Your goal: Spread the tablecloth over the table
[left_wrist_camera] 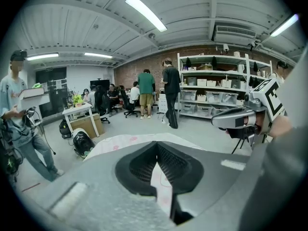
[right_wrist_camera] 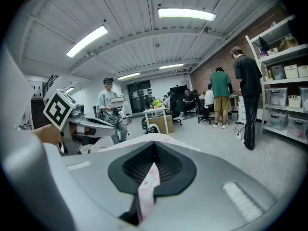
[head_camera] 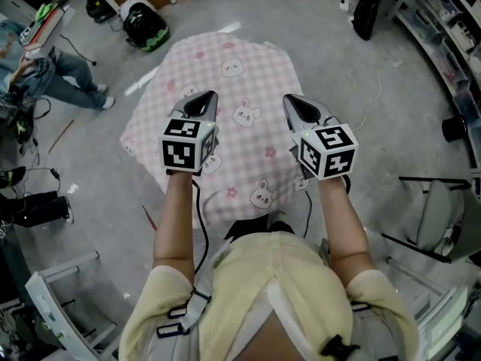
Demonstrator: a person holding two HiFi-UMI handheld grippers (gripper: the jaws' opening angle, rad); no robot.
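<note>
My left gripper [head_camera: 201, 101] and my right gripper [head_camera: 297, 105] are side by side in front of me, each with its 2 jaws pressed together on a thin fold of the pink checked tablecloth [head_camera: 239, 81]. The cloth, printed with little animal faces and flowers, lies draped over the table, hiding it completely, on the grey floor [head_camera: 361, 96]. 1 person [head_camera: 56, 74] stands off to my left, well apart from it.
</note>
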